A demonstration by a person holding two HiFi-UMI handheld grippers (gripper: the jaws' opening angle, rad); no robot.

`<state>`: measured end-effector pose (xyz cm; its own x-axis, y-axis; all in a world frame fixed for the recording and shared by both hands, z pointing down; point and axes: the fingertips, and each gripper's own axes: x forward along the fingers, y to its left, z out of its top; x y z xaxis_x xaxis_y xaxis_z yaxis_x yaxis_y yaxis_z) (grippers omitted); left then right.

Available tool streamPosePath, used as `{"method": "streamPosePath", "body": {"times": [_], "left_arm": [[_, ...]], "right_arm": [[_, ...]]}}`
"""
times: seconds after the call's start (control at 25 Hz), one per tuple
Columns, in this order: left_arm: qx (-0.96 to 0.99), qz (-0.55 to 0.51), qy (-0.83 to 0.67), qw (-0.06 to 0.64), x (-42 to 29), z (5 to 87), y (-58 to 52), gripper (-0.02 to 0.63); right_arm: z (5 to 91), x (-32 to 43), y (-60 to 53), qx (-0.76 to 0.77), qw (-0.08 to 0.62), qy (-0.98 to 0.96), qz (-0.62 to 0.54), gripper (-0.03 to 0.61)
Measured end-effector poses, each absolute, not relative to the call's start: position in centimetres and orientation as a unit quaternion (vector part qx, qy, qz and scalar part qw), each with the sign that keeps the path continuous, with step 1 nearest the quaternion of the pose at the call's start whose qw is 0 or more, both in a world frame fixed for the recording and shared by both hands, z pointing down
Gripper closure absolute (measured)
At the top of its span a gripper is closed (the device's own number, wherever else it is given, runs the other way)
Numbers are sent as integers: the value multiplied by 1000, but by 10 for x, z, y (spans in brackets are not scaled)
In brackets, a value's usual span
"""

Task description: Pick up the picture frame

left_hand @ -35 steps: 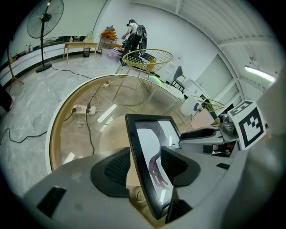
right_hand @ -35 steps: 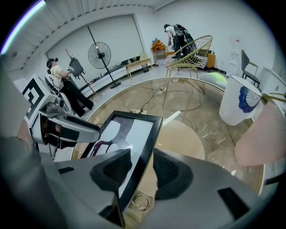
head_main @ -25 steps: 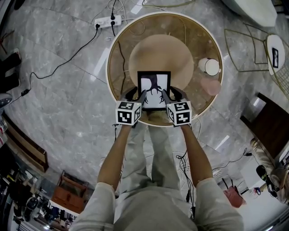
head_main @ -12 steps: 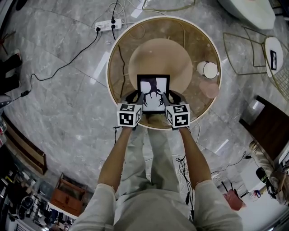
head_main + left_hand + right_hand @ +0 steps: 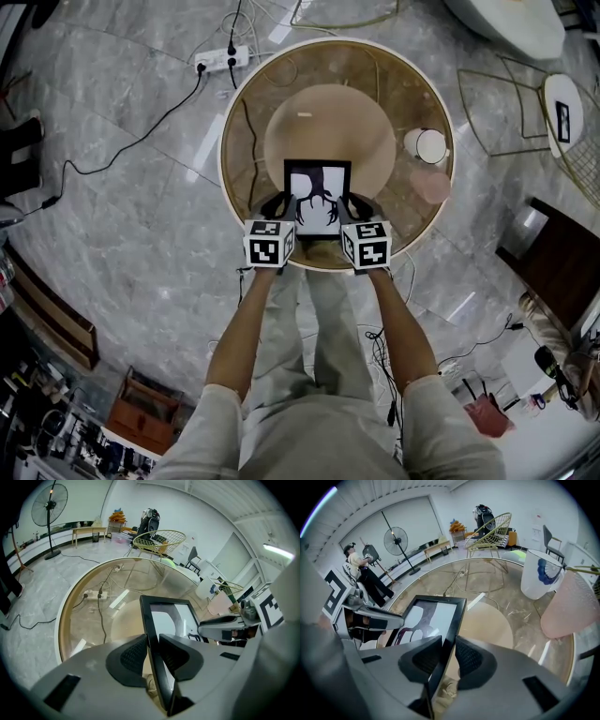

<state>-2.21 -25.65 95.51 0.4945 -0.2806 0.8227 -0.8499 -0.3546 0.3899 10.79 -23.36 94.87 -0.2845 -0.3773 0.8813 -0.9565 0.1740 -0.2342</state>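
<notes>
The black picture frame [image 5: 318,197], holding a black-and-white print, sits tilted back near the front of the round glass table [image 5: 228,141]. My left gripper [image 5: 284,204] has just been closing its jaws, and the frame's left edge [image 5: 151,620] is now pinched between its pads [image 5: 133,654]. My right gripper [image 5: 352,204] is shut on the frame's right edge [image 5: 454,620], with its pads on either side of that edge. In the left gripper view the right gripper [image 5: 220,630] shows across the frame. Whether the frame's bottom still rests on the table is hidden.
A white cup [image 5: 431,144] and a pink cup [image 5: 434,183] stand on the table's right side. The round tan base [image 5: 328,136] shows through the glass. A power strip [image 5: 217,58] with cables lies on the floor behind, and a wire chair [image 5: 511,103] stands at the right.
The left gripper's fingers have drawn together onto the frame's left edge. The hands and the frame have stayed where they were on the table.
</notes>
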Motion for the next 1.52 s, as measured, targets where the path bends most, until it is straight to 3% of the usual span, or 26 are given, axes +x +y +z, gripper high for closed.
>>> {"method": "streamPosePath", "body": {"times": [0.56, 1.52], "left_arm": [[757, 306, -409, 407, -30, 922, -253, 537], [790, 238, -449, 342, -32, 784, -266, 538]], "right_arm": [[917, 103, -236, 516, 326, -692, 385, 499], [774, 102, -253, 552, 278, -731, 287, 502]]}}
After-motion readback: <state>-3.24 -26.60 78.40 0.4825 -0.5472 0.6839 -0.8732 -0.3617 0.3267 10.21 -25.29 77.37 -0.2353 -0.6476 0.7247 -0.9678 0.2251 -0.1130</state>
